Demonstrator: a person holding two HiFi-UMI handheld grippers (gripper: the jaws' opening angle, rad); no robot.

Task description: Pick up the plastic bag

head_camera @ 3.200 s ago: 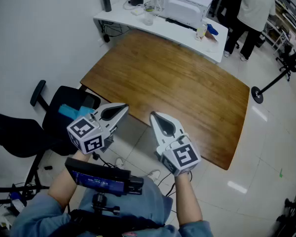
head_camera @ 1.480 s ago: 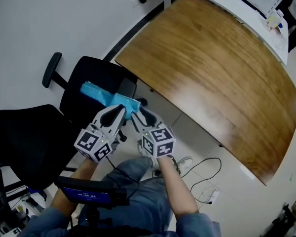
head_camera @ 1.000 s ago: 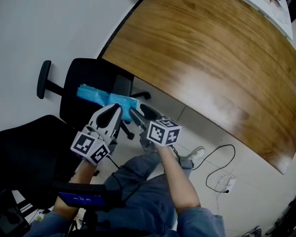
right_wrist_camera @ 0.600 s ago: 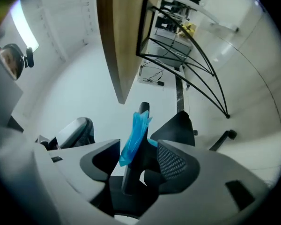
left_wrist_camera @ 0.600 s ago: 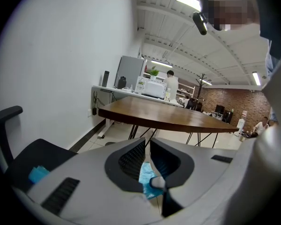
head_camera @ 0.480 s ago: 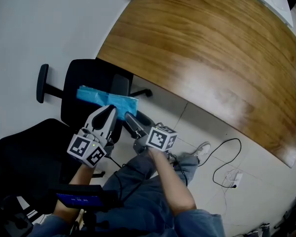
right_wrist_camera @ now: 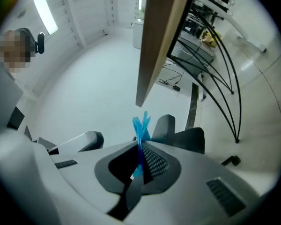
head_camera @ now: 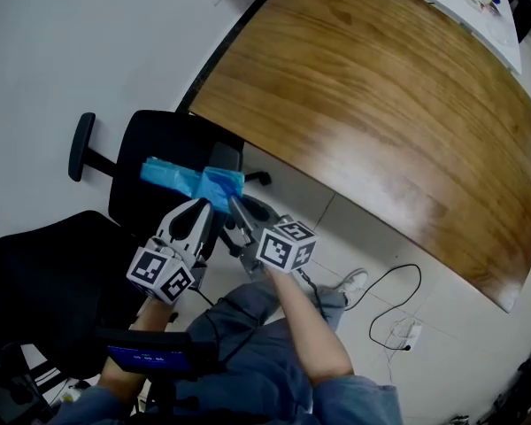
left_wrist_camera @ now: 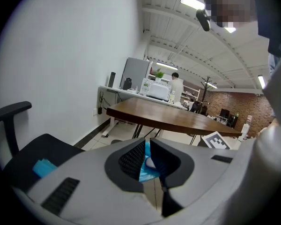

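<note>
The wooden bench beside you carries nothing that matters to this job; what you want is on the black office chair next to it. The blue plastic bag lies stretched along the seat's edge nearest you, with one end at the seat's corner toward the bench. As I judge it, the grasp is made and the lift is left to do; most of the bag rests on the seat. Your right tongs are pressed together on the bag's bench-side end, a tuft of blue film standing up past their tips; your left tongs sit just beside them, nearly together, with blue showing in the slit, though I cannot tell whether they pinch it. The bag is the only container here; it looks flat and crumpled, and whatever it holds, if anything, does not show.
</note>
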